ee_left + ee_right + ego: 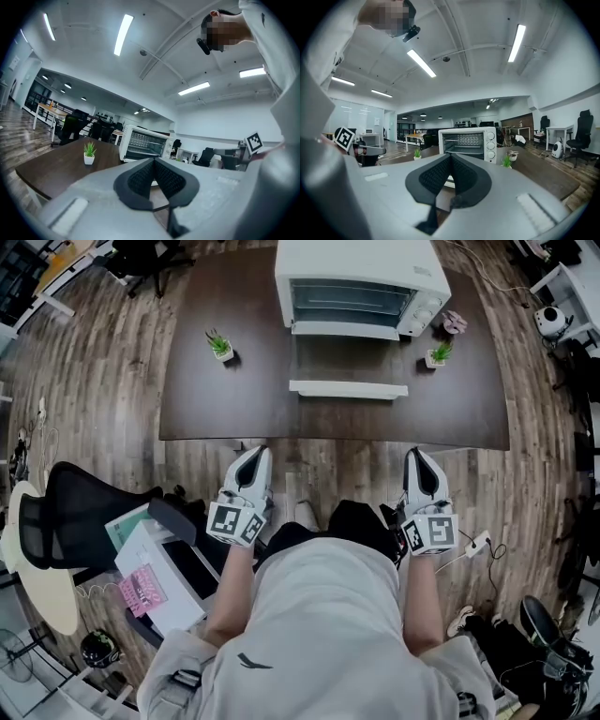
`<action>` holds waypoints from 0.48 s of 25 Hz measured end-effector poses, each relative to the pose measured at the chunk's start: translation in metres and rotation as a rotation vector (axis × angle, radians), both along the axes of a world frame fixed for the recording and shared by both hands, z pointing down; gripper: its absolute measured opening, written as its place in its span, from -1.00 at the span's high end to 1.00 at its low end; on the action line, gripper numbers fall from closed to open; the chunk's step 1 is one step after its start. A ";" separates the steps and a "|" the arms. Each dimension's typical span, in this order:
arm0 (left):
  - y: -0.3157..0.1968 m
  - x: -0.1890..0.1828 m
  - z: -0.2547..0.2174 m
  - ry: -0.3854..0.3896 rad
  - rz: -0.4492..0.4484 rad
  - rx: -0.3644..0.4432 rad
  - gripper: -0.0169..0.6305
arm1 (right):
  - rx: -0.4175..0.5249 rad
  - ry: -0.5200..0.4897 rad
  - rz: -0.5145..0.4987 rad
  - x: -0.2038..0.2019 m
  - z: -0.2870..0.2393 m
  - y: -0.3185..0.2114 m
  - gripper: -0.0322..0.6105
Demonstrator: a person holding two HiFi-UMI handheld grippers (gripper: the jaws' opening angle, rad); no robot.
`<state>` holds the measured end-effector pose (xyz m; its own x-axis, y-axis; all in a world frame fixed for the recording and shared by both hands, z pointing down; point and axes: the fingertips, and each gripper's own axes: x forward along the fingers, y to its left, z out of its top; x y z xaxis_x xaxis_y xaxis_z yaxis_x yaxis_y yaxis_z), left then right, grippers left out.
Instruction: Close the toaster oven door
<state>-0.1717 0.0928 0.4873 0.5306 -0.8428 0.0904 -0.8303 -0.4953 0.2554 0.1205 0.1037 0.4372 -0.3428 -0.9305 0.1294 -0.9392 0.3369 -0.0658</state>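
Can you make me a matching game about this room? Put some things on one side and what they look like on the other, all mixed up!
Things:
1. oven door
2. left gripper
3. chair
4. table

How they look:
a. shut, with nothing in it
b. dark brown
c. open, folded down
d. black, standing on the floor

Right pairs: 1-c, 2-a, 3-d, 4-b
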 end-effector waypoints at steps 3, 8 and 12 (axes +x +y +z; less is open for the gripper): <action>-0.016 -0.006 0.000 -0.001 -0.002 -0.002 0.94 | -0.004 0.001 -0.002 -0.006 0.002 -0.016 0.90; -0.051 -0.003 0.003 -0.004 -0.008 -0.004 0.94 | -0.017 -0.001 -0.029 -0.009 0.009 -0.057 0.90; -0.087 0.001 -0.002 -0.017 -0.036 0.004 0.94 | -0.015 -0.013 -0.059 -0.003 0.012 -0.099 0.90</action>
<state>-0.1707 0.0057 0.4852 0.4982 -0.8617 0.0958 -0.8518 -0.4659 0.2395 0.1171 0.0049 0.4490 -0.3990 -0.9064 0.1383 -0.9167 0.3908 -0.0834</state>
